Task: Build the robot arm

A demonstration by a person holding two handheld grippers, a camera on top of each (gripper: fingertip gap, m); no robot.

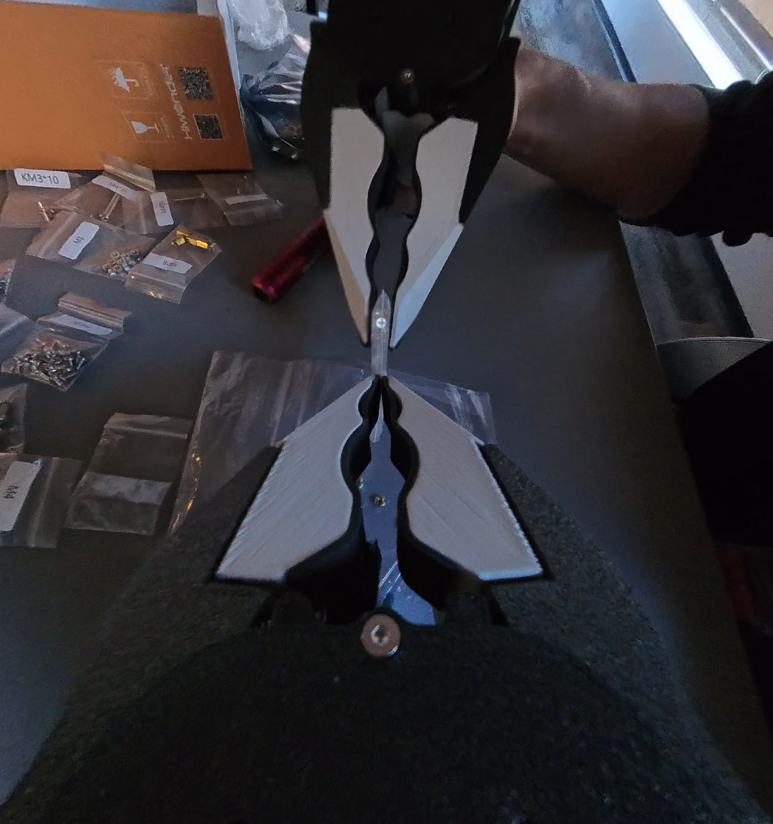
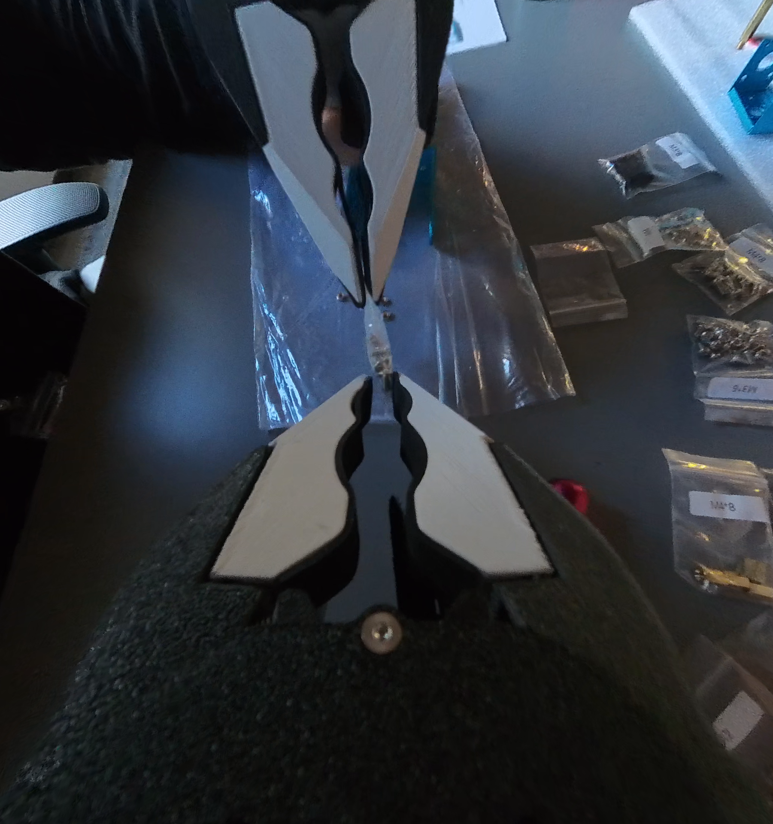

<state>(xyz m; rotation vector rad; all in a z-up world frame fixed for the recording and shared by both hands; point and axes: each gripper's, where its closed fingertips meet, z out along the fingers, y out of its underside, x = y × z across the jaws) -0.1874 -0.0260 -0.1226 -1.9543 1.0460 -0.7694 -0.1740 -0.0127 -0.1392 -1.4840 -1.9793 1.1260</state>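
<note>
A small clear zip bag (image 1: 381, 327) with a few small screws in it hangs edge-on between my two grippers, above a dark table. My left gripper (image 1: 381, 380) is shut on its near edge. The right gripper (image 1: 379, 343) faces it from the far side and pinches the other edge. In the right wrist view my right gripper (image 2: 382, 379) is shut on the small bag (image 2: 377, 343), and the left gripper (image 2: 367, 303) holds its far end. A large clear plastic bag (image 2: 487, 312) lies flat below, with loose screws (image 2: 389, 316) on it.
Several small labelled bags of screws (image 1: 81, 249) lie to the left, below an orange box (image 1: 99, 84). A red cylinder (image 1: 286, 267) lies by the far gripper. A hand in a dark sleeve (image 1: 607, 133) holds that gripper. A blue metal bracket (image 2: 768, 89) stands far right. Left and right tips are no more than a few centimetres apart.
</note>
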